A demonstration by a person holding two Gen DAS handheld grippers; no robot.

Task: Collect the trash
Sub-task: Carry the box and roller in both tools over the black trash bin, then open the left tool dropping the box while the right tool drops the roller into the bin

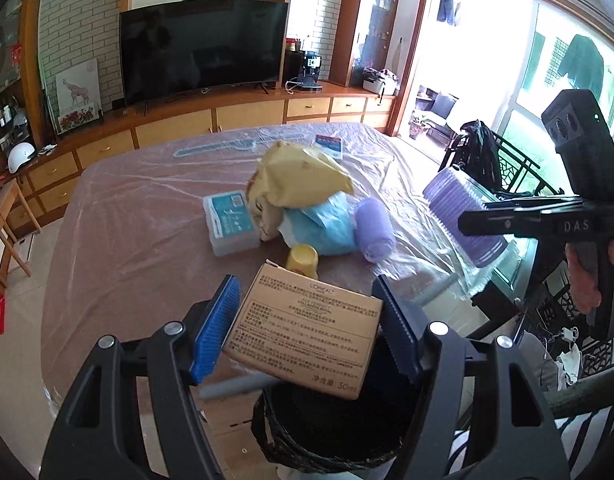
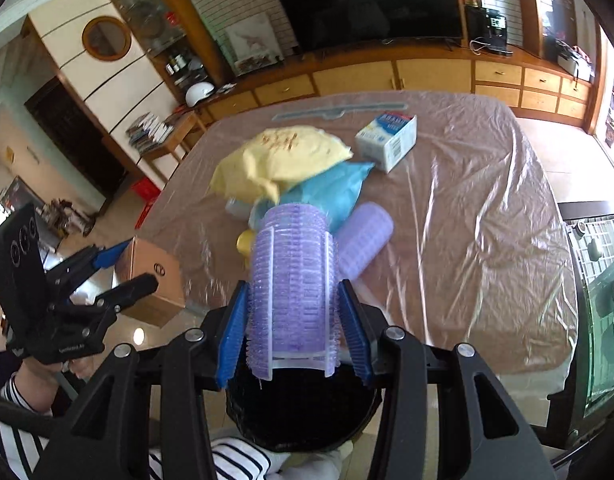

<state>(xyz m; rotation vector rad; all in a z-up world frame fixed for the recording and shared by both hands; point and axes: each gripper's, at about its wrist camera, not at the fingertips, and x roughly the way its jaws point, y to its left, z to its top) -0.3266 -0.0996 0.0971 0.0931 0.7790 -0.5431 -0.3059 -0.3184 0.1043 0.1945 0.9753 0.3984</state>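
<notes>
Over the plastic-covered table (image 1: 127, 208), left claw (image 1: 307, 336) grips a cardboard box (image 1: 307, 332), right claw (image 2: 295, 320) a purple roller (image 2: 293, 280).

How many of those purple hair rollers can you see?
2: one large purple bristly hair roller clamped in the right gripper, one smaller purple roller lying on the plastic-covered table. Others may hide under the pile.

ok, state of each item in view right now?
left hand-held gripper: shut on carton
carton: held above bin
right hand-held gripper: shut on big roller
big roller: held above bin
bin: open, black liner
small roller: lying on table
yellow bag: crumpled, on blue bag
white box: lying on table
</notes>
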